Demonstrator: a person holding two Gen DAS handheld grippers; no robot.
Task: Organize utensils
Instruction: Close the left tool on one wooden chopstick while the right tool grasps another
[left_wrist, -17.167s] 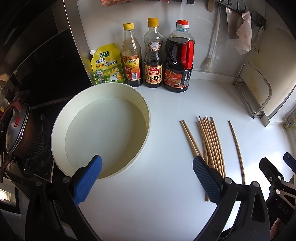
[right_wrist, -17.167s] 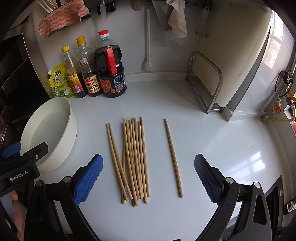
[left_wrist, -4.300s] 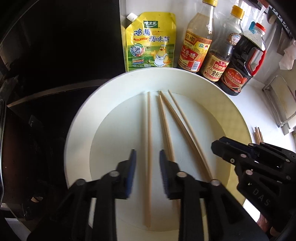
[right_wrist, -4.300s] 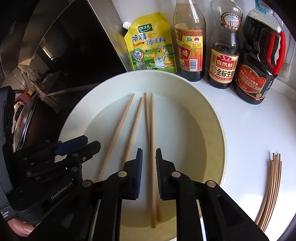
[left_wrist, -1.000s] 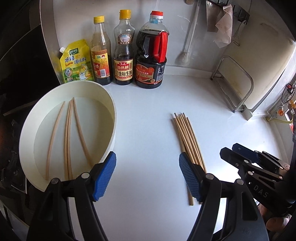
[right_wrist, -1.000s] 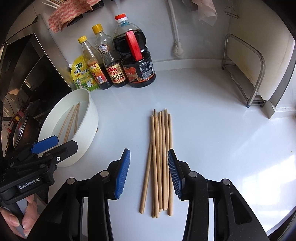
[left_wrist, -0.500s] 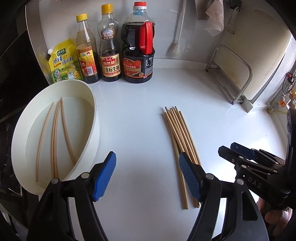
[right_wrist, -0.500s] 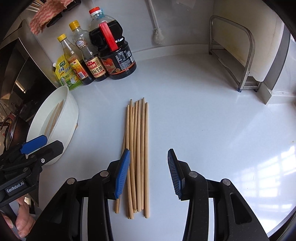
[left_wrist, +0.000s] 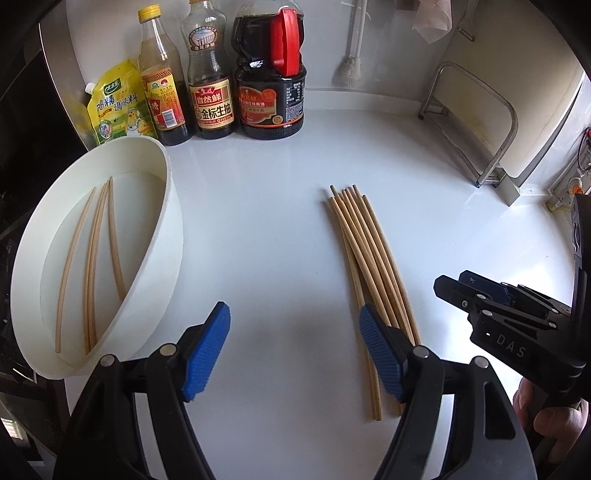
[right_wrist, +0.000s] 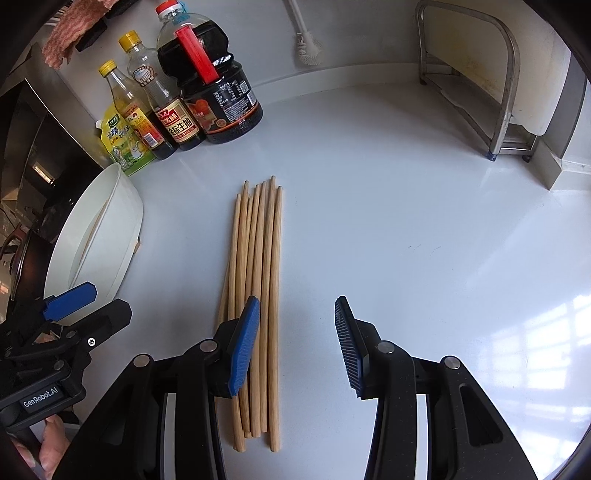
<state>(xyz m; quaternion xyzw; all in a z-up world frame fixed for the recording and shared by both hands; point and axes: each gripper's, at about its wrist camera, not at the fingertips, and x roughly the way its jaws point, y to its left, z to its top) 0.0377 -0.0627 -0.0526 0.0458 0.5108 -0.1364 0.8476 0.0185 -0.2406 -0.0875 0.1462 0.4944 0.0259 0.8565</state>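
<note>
Both tongs are hanging empty over the chopstick bundle (right_wrist: 258, 295): left gripper (left_wrist: 295, 350) gaping wide, right gripper (right_wrist: 295, 345) roughly half open; white bowl (left_wrist: 162, 236) is sitting at 9 o'clock holding four chopsticks (left_wrist: 92, 254).

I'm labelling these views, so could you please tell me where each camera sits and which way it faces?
Left wrist: on the left gripper, facing the white counter between basin and chopsticks; right gripper shows.
Right wrist: on the right gripper, over the chopsticks; left gripper shows.
Shared: chopsticks, basin, sauce bottles.
</note>
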